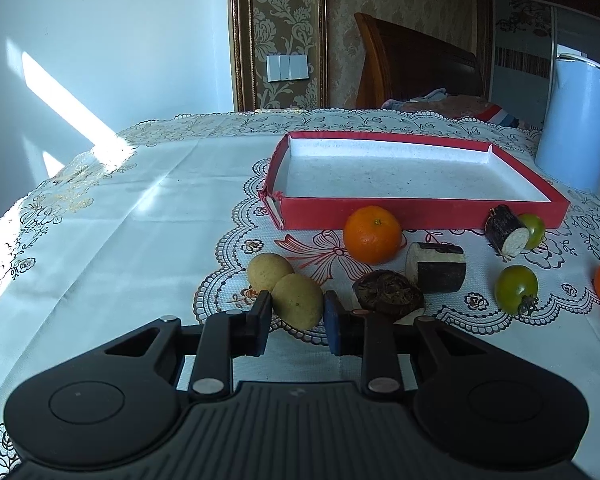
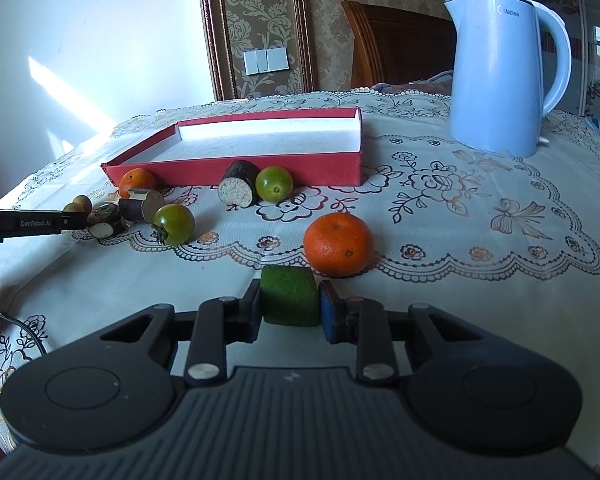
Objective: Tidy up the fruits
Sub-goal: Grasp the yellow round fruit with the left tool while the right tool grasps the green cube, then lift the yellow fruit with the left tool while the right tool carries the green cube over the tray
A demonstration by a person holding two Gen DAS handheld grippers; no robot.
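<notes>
Both grippers are mid-pickup, each clamped on 1 fruit that rests on the tablecloth (image 1: 112,216). The left gripper (image 1: 297,308) pinches the nearer of 2 yellow fruits (image 1: 298,300); its twin (image 1: 269,272) touches it at 10 o'clock. The right gripper (image 2: 290,304) squeezes a green chunk (image 2: 289,295), with an orange (image 2: 339,244) just beside it at 1 o'clock. The red tray (image 1: 420,210) lies empty at 12 o'clock from both, behind the scattered fruit. Judged from this, the step in hand is grasping; next each fruit needs lifting clear of its neighbours, carrying over the tray's near wall, then releasing inside.
</notes>
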